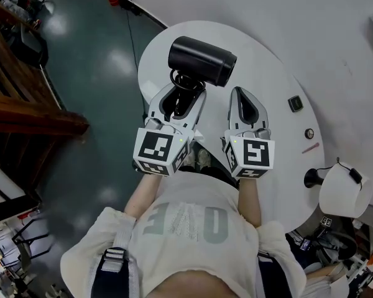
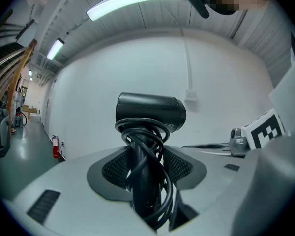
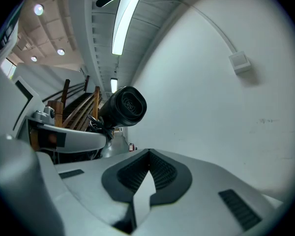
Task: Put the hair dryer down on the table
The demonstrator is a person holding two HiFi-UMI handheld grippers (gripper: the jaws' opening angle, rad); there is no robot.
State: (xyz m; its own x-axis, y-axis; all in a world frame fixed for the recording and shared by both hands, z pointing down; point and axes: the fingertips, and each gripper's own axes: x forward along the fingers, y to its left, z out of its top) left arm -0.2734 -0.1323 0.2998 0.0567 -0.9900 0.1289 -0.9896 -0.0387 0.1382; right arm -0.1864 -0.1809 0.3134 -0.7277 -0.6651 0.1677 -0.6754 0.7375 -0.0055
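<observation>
The black hair dryer [image 1: 202,61] is over the left part of the round white table [image 1: 280,92]. Its cord is wound round its handle. My left gripper [image 1: 185,92] is shut on that handle and cord. In the left gripper view the hair dryer [image 2: 150,113] stands upright between the ribbed pads of the left gripper [image 2: 146,166], barrel lying crosswise on top. My right gripper [image 1: 239,92] is close beside it on the right, shut with nothing in it. In the right gripper view the right gripper [image 3: 148,154] has its tips together, and the hair dryer [image 3: 124,106] is at upper left.
On the table's right side lie a small black square piece [image 1: 295,103], a round knob [image 1: 309,133] and a thin pink stick [image 1: 311,148]. A white cylinder [image 1: 345,190] stands at the table's near right edge. A wooden railing [image 1: 18,92] runs along the left over the dark floor.
</observation>
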